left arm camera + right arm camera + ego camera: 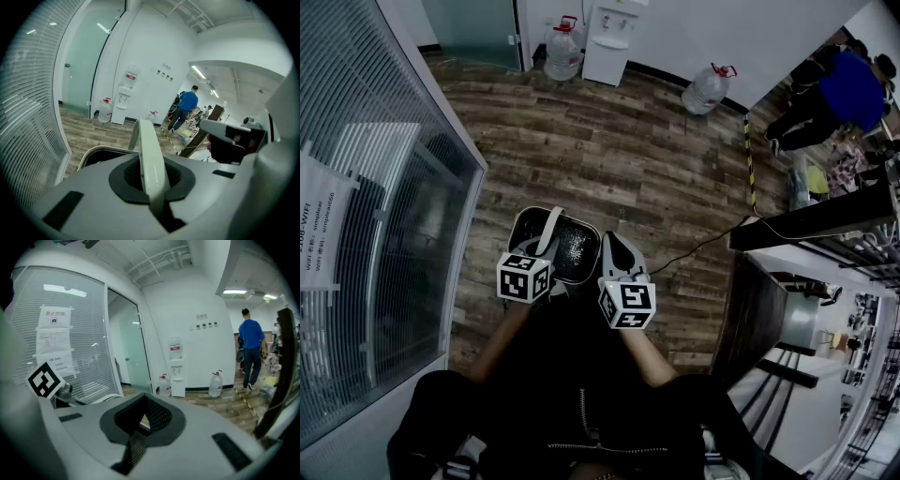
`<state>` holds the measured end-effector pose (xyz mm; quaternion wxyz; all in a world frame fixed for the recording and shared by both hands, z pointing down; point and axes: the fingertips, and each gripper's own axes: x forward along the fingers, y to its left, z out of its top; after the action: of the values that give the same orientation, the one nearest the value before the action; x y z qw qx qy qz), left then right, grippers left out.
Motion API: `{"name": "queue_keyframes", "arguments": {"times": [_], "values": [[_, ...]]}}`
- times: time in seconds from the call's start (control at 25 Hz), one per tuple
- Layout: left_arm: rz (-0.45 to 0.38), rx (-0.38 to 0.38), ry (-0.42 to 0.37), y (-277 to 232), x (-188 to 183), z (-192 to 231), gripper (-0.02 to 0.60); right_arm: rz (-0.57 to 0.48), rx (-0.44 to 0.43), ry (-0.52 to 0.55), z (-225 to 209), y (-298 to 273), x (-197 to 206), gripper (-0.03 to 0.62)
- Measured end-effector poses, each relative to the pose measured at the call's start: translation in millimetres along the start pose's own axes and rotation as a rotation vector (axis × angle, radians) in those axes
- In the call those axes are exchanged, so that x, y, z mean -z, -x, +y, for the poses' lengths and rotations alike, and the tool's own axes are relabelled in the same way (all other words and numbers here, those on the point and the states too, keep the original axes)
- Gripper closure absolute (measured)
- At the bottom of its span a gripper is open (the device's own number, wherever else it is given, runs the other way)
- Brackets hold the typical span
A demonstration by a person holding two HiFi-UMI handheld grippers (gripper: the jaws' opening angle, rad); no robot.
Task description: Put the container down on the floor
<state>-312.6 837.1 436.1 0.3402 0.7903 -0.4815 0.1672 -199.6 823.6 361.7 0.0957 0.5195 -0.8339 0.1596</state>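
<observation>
Container held above the floor, ready to lower

The left gripper's (151, 185) fingers clench the pale handle (148, 150) of the one container (574, 248). The right gripper's (140, 425) fingers are pressed together, empty. Lower it level until the base rests on the wooden floor (609, 159), then let go. Two water jugs (562, 52) (708, 87) stand by the far wall.

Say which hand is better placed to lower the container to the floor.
Left. The left tongs are clamped on the white handle of the container, so that hand carries it and can probably just lower it. The right tongs are shut on nothing, beside the container.
</observation>
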Motion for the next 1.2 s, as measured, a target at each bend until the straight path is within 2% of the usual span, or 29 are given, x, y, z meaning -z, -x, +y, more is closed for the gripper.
{"name": "queue_keyframes", "arguments": {"times": [0.16,0.32,0.6,1.2], "values": [[-0.009,0.006,-0.027,-5.2,7.3,4.6,0.566,-0.058,0.040,0.002,5.5,7.5,16.4,0.583],[0.015,0.025,-0.056,-14.9,15.8,1.1,0.566,-0.009,0.043,0.014,-3.9,-0.4,32.6,0.582],[0.057,0.053,-0.051,-23.2,31.5,-1.5,0.566,0.083,0.083,-0.022,-22.3,-4.1,73.2,0.583],[0.051,0.037,-0.024,-27.9,24.0,10.0,0.566,0.087,0.058,-0.020,-20.2,-15.3,59.5,0.583]]}}
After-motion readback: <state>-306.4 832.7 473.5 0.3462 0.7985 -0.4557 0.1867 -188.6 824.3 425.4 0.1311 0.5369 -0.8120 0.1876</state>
